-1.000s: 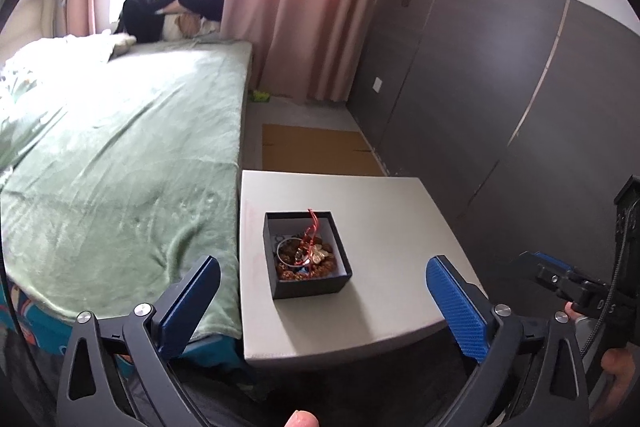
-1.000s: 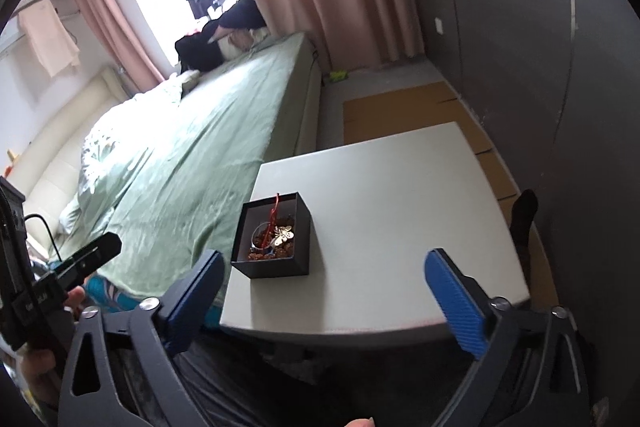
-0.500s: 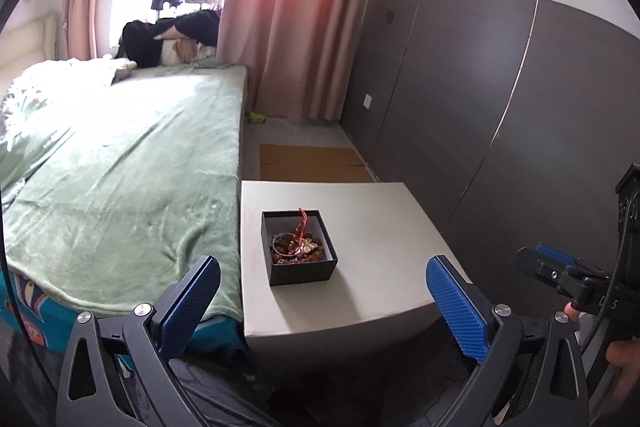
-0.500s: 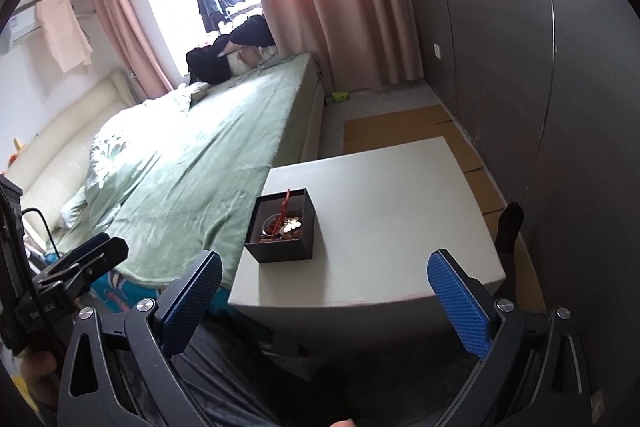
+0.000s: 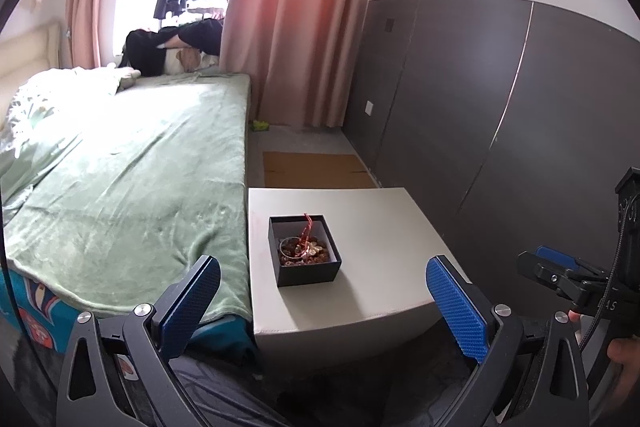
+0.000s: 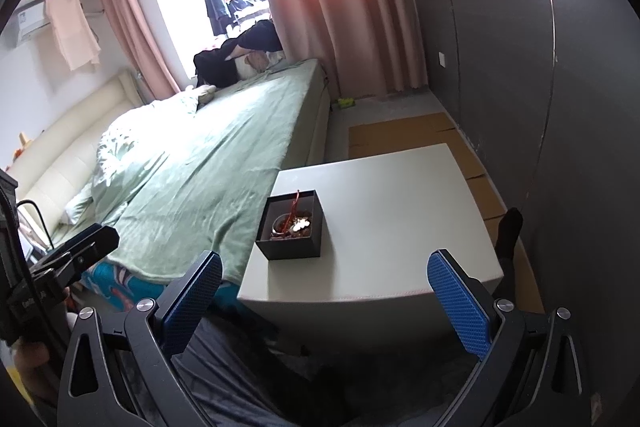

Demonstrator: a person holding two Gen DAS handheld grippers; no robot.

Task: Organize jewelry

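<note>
A small open black box (image 5: 305, 250) stands on a white table (image 5: 380, 239), towards its left side. It holds jewelry (image 5: 305, 250): brown beads, a silver bangle, a gold flower piece and a red cord sticking up. It also shows in the right wrist view (image 6: 293, 225). My left gripper (image 5: 320, 297) is open and empty, held back from the table's front edge. My right gripper (image 6: 322, 291) is open and empty, also short of the table. Each gripper shows at the edge of the other's view.
A bed with a green blanket (image 5: 132, 171) runs along the table's left side. A dark panelled wall (image 5: 500, 115) stands to the right. Flat cardboard (image 5: 316, 169) lies on the floor behind the table. Pink curtains (image 5: 304, 15) hang at the far end.
Both grippers have drawn back and risen away from the table, so the box looks smaller and farther off. Both stay open and empty.
</note>
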